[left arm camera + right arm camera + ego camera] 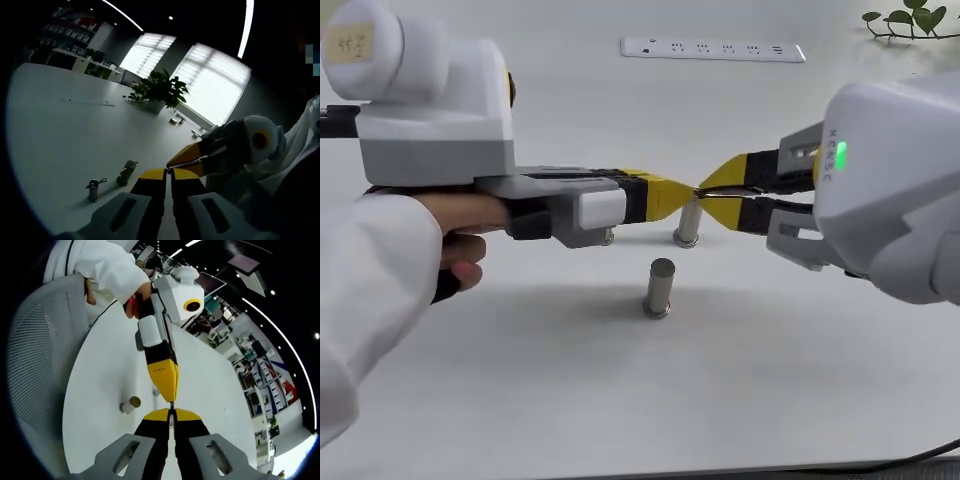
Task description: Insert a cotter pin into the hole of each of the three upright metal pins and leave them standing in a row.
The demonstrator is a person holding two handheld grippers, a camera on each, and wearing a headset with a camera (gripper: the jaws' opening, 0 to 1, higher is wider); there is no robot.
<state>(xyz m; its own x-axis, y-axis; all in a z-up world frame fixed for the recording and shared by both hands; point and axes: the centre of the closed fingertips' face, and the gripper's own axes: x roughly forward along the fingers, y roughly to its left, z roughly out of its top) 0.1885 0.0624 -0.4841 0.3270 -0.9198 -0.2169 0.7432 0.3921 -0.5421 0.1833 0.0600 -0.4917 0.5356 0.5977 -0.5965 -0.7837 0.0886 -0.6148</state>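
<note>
The left gripper (686, 190) and right gripper (708, 193) meet tip to tip, each with its jaws pressed together. A dark sliver at the junction is too small to identify. Just below them a metal pin (687, 226) stands upright on the white table (520, 380). A second pin (660, 288) stands upright nearer the person. A third pin (608, 237) is mostly hidden behind the left gripper. The left gripper view shows a small wire loop (102, 180) at one pin's top.

Three upright grey metal pins (661, 288)
</note>
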